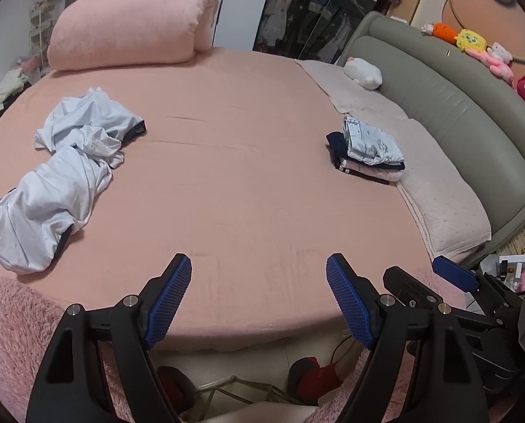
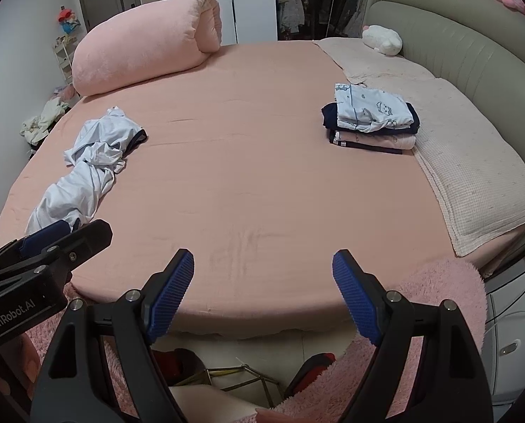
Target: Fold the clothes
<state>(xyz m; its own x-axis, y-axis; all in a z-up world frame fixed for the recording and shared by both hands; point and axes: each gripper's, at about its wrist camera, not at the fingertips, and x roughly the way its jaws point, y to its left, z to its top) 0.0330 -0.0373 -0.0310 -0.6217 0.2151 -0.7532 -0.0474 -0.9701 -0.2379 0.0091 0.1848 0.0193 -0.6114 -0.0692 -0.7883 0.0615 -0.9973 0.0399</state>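
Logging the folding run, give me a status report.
Left gripper open, right gripper open, both empty. Crumpled white garment unfolded on bed's left; folded stack at right. Nothing in the way.

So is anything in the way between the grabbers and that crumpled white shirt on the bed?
Nothing visible blocks it. Both the left gripper and right gripper hover open above the near edge of the bed. Only bare pink sheet lies between them and the crumpled white garment on the left. The folded stack sits far off to the right.
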